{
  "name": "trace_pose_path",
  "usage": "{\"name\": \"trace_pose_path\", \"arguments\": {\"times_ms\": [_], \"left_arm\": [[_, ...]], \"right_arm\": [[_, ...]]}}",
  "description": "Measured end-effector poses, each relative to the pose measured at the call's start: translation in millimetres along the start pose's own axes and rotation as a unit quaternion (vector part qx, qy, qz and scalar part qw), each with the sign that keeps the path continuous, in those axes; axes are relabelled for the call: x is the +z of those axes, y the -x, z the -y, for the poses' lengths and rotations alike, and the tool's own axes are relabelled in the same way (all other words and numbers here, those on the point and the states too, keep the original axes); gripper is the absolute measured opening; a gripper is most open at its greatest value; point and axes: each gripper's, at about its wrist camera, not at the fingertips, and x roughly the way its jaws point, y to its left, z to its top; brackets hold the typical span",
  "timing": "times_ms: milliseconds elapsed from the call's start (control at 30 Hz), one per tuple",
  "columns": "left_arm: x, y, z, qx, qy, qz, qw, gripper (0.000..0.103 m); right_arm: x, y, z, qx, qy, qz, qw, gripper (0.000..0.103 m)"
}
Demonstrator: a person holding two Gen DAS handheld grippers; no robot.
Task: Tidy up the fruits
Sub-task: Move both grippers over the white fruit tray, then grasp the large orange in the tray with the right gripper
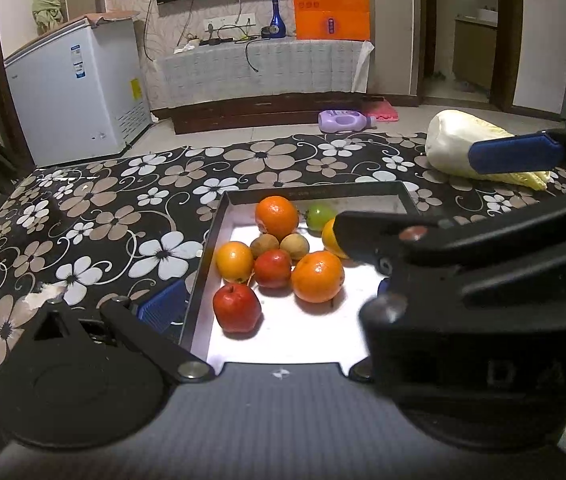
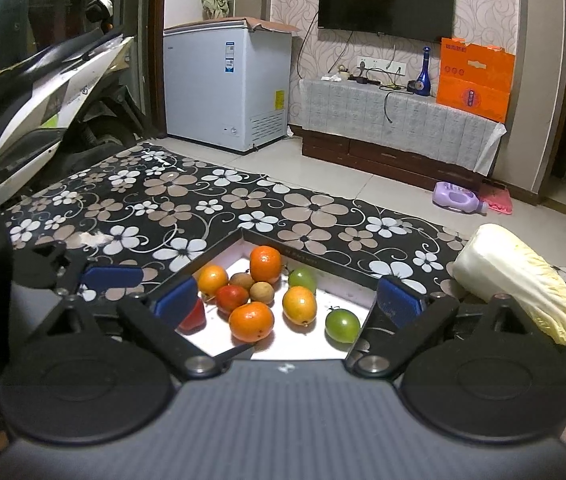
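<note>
While the left wrist camera looks down over the shallow dark-rimmed tray with a white floor [image 1: 203,268], the fruit lies clustered inside it: a large orange [image 1: 276,218] at the back, a small green fruit [image 1: 320,217] beside it, two brown round fruits [image 1: 279,245] touching in the middle, a yellow-orange fruit [image 1: 234,261] on the left, a small red fruit [image 1: 272,268], a second large orange [image 1: 317,277] and a red apple [image 1: 237,308] nearest the lens. The left gripper [image 1: 279,300] straddles the tray's left wall, its left blue-padded finger [image 1: 163,306] outside the rim on the black floral tablecloth of the table [image 1: 95,216]; the jaws stand wide with nothing between them. The right gripper's black body crosses the right of this view (it hides part of another yellow-orange fruit), and one of its blue pads [image 1: 517,156] shows in front of a pale napa cabbage [image 1: 467,148] lying on the table.

From the right wrist camera, the right gripper [image 2: 287,300] hangs over the same tray [image 2: 315,260], jaws spread wide and empty, with blue pads [image 2: 177,298] at either side of the fruit. A green round fruit [image 2: 342,325] sits apart at the front right, near a yellow-orange fruit [image 2: 299,305]. The cabbage [image 2: 519,284] rests on the table to the right, outside the tray. Behind stand a white chest freezer [image 2: 225,84] and a wall-mounted black television [image 2: 386,0].
</note>
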Motion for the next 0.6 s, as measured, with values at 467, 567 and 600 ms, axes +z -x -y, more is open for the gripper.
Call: {"name": "trace_pose_path", "arguments": {"times_ms": [467,567,600], "left_arm": [[-7,8,-4,-0.005,-0.014,0.016,0.9998,0.102],[-11,11,-9,-0.008,-0.019,0.015,0.9997,0.097],[-13,12,-11,-0.011,-0.018,0.015,0.9997,0.094]], "right_arm": [[3,-11,3,0.004,0.014,-0.015,1.000,0.066],[2,-17,9,0.002,0.022,-0.026,0.999,0.061],[1,-19,11,0.002,0.022,-0.029,0.999,0.060]]}}
